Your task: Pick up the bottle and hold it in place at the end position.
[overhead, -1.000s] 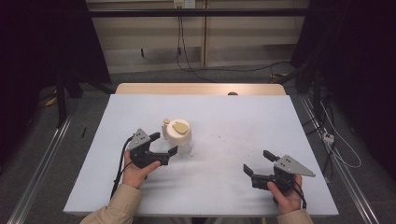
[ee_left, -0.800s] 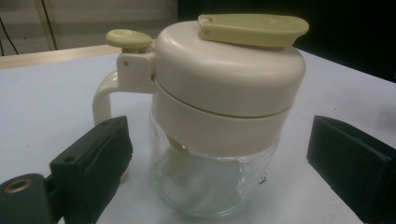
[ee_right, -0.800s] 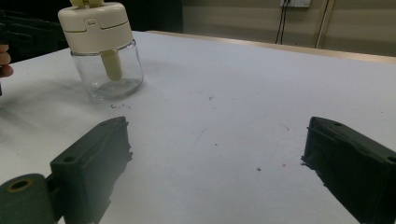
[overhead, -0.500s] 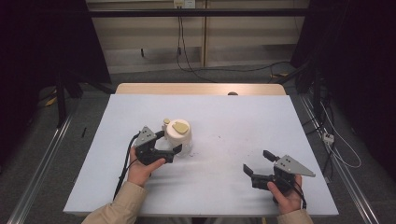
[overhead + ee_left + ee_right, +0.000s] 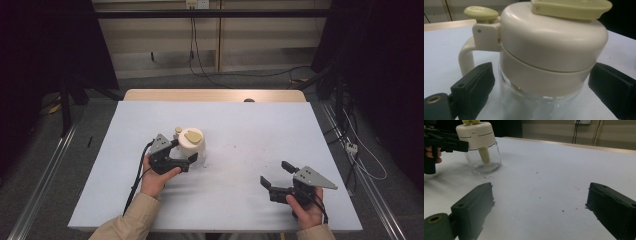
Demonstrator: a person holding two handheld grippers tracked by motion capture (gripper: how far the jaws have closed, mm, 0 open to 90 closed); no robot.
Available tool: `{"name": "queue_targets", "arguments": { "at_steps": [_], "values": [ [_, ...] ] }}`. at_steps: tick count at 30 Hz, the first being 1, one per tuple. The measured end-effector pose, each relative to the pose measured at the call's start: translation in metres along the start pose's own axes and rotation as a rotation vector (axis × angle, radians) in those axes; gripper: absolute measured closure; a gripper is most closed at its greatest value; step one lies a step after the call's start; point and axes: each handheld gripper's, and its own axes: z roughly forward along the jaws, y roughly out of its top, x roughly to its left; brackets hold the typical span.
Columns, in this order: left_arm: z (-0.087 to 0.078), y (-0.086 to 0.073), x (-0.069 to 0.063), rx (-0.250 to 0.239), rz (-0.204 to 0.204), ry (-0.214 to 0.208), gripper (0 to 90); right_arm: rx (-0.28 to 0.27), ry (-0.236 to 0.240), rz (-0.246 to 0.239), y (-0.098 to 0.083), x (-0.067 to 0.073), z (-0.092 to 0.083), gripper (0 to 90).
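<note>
A glass jug [image 5: 192, 146] with a cream lid, a cream handle and a pale yellow flap on top stands upright left of the table's middle. My left gripper [image 5: 184, 152] is open, one jaw on each side of the jug. In the left gripper view the jug [image 5: 549, 45] sits between the two jaws of the left gripper [image 5: 544, 83], with a small gap on each side. My right gripper [image 5: 275, 174] is open over bare table at the front right, holding nothing. The right gripper view shows the right gripper [image 5: 539, 205] with the jug [image 5: 480, 145] far off at upper left.
The white table [image 5: 260, 125] has a wooden strip [image 5: 215, 95] along its far edge. Small dark specks [image 5: 537, 173] mark the surface near the middle. Cables lie on the floor behind the table and to its right.
My left gripper has moved forward and right until its jaws stand on either side of the jug. The right gripper has stayed put.
</note>
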Motion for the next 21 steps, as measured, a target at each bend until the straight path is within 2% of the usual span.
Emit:
{"name": "queue_targets", "arguments": {
  "at_steps": [6, 14, 21],
  "values": [
    [0.006, 0.002, -0.003, 0.012, 0.017, 0.004, 5.8, 0.0, -0.001, 0.0, 0.0, 0.0, 0.0, 6.4],
    [0.015, 0.001, -0.003, 0.018, 0.008, 0.019, 4.6, 0.001, 0.003, 0.0, 0.0, 0.0, 0.0, 6.4],
    [0.02, 0.001, -0.004, 0.014, 0.017, 0.025, 3.7, 0.001, 0.004, 0.002, 0.0, 0.0, 0.0, 6.4]
  ]
}}
